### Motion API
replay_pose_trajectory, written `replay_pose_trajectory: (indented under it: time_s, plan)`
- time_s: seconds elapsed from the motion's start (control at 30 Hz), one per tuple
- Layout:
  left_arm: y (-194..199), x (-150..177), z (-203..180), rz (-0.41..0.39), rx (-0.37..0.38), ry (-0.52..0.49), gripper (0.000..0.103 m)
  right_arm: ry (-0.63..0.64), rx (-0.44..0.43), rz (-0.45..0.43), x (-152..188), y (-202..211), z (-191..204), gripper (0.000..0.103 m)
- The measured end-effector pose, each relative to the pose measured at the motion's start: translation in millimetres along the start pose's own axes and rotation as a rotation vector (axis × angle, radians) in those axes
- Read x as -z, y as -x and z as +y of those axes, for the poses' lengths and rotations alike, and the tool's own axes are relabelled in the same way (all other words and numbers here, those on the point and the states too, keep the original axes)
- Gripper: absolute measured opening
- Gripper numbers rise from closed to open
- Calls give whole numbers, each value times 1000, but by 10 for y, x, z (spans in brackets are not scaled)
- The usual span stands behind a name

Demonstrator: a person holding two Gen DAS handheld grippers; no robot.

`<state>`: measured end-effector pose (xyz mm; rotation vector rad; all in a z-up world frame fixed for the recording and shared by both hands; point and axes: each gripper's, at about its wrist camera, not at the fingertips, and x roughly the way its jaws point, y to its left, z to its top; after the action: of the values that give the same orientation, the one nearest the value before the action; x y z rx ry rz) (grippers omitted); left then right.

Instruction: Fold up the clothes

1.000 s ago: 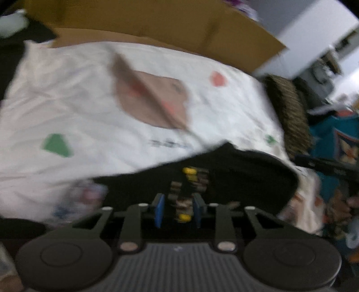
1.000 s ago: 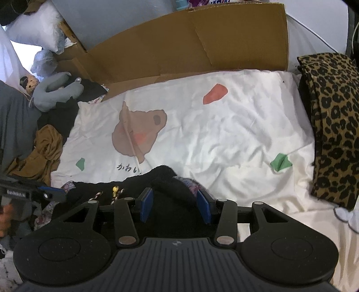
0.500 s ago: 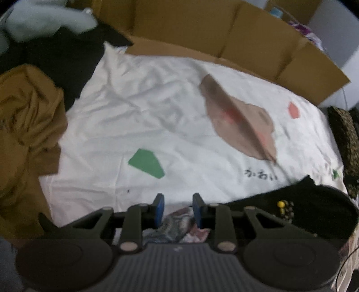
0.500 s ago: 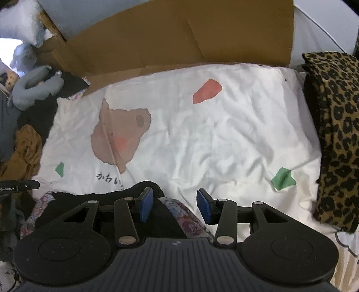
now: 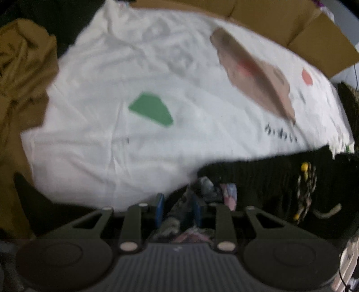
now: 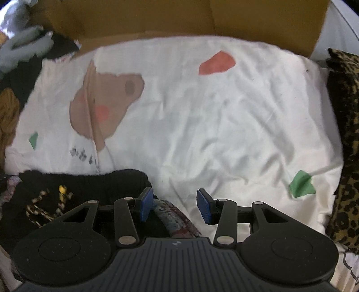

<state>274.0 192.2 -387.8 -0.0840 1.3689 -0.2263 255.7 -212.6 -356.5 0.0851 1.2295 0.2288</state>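
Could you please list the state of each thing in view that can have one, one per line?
Black knit garment with a patterned lining: bunched at the near edge of the sheet, not folded flat.
White printed bed sheet: spread out, wrinkled.
Mustard-brown cloth: crumpled in a heap.
Leopard-print fabric: lying beside the sheet.
Brown cardboard panel: standing behind the sheet.
Left gripper: patterned fabric between its pads.
Right gripper: pads apart, fabric under them.

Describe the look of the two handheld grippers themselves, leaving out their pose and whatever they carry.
Both match. The left gripper and right gripper each have a dark ribbed body with a small pale logo, two round black discs at the sides, and black linkage arms with silver pivot pins. Each ends in two blue ribbed finger pads. No cables, hands or sleeves show.
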Motion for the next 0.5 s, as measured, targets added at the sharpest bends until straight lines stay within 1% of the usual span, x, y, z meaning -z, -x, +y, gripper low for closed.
replay_pose_trajectory:
  time_s: [0.1, 0.2, 0.3, 0.43, 0.5]
  plan:
    - [-49, 85, -25, 15, -1, -31, 31, 10, -24, 36, 77, -57, 30, 50]
    - [-45, 96, -15, 9, 5, -30, 32, 26, -61, 55, 162, -63, 58, 50]
    - [2, 100, -59, -15, 9, -71, 32, 53, -76, 67, 227, -55, 103, 50]
    - [167, 117, -124, -77, 35, -128, 32, 69, -135, 16, 225, 111, 144, 52]
    - [200, 99, -104, -89, 62, -117, 32, 70, -162, -4, 210, 172, 152, 57]
